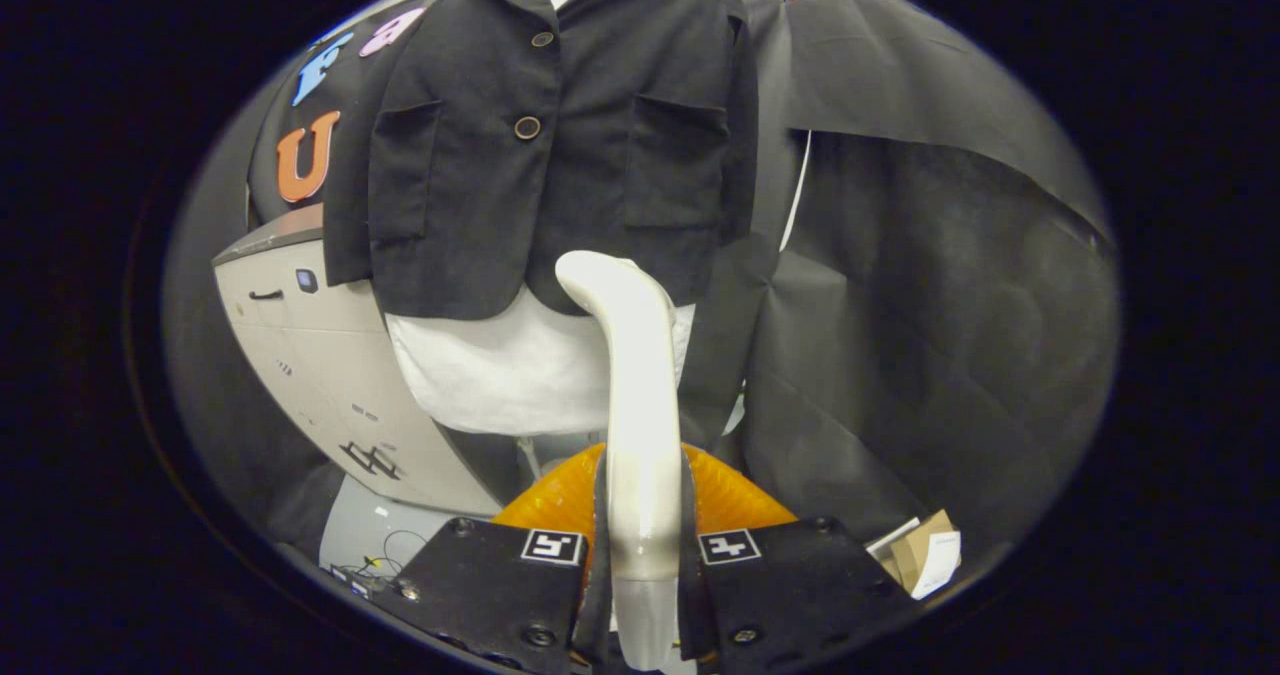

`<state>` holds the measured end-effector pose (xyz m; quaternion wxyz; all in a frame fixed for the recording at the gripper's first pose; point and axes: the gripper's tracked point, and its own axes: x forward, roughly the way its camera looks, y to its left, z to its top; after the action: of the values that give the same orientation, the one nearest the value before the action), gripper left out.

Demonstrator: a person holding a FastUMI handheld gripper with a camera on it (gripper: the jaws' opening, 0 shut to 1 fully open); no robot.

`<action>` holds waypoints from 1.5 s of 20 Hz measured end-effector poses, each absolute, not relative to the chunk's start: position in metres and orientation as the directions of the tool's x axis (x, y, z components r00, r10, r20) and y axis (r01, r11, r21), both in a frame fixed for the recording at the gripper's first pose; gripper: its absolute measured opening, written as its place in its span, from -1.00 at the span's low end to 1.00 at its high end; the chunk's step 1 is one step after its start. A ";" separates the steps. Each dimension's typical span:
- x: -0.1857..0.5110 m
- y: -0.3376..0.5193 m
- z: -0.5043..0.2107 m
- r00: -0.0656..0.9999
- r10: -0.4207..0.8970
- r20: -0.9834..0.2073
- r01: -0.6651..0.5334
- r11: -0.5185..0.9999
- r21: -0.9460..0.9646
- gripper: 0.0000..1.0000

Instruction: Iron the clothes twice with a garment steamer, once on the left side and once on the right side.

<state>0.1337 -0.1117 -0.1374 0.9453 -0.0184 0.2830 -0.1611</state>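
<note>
The gripper (643, 565) is clamped on the handle of the garment steamer (632, 395), both fingers (597, 555) pressing against its sides — the pale handle stands upright between them and curves over at its top toward the left. The steamer's head sits just at the lower hem of the black jacket (550, 145), near the middle where the two front panels meet; whether it touches the cloth cannot be told.

The jacket hangs on a white dress form (500, 365), buttoned, with two buttons (527, 127) down the front and a patch pocket on each side. The white form shows below the hem. Behind the handle, low and near, lies something orange and ribbed (730, 500), partly hidden by the gripper.

To the left of the jacket stands a pale grey machine (320, 375) with a small dark panel. To the right, black cloth (930, 305) drapes the booth, and a small cardboard box (925, 550) sits low at the far right.
</note>
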 end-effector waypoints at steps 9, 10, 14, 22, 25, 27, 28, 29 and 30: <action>0.099 -0.089 -0.079 0.839 -0.294 -0.458 0.302 0.952 -0.058 -0.42; 0.093 -0.086 -0.072 0.845 -0.287 -0.451 0.300 0.953 -0.045 -0.42; 0.066 -0.079 -0.038 0.868 -0.283 -0.408 0.293 0.955 -0.039 -0.42; 0.029 -0.069 0.044 0.925 -0.253 -0.284 0.263 0.965 -0.005 -0.42; 0.015 -0.070 0.073 0.951 -0.210 -0.227 0.222 0.975 0.027 -0.43; 0.001 -0.074 0.089 0.966 -0.172 -0.192 0.184 0.982 0.049 -0.43; -0.008 -0.078 0.096 0.972 -0.158 -0.175 0.171 0.984 0.057 -0.43; -0.017 -0.084 0.101 0.975 -0.149 -0.162 0.161 0.985 0.065 -0.43; -0.026 -0.090 0.105 0.978 -0.141 -0.153 0.154 0.985 0.075 -0.42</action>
<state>-0.0263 -0.0895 0.1050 0.9936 0.0430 0.0738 -0.0742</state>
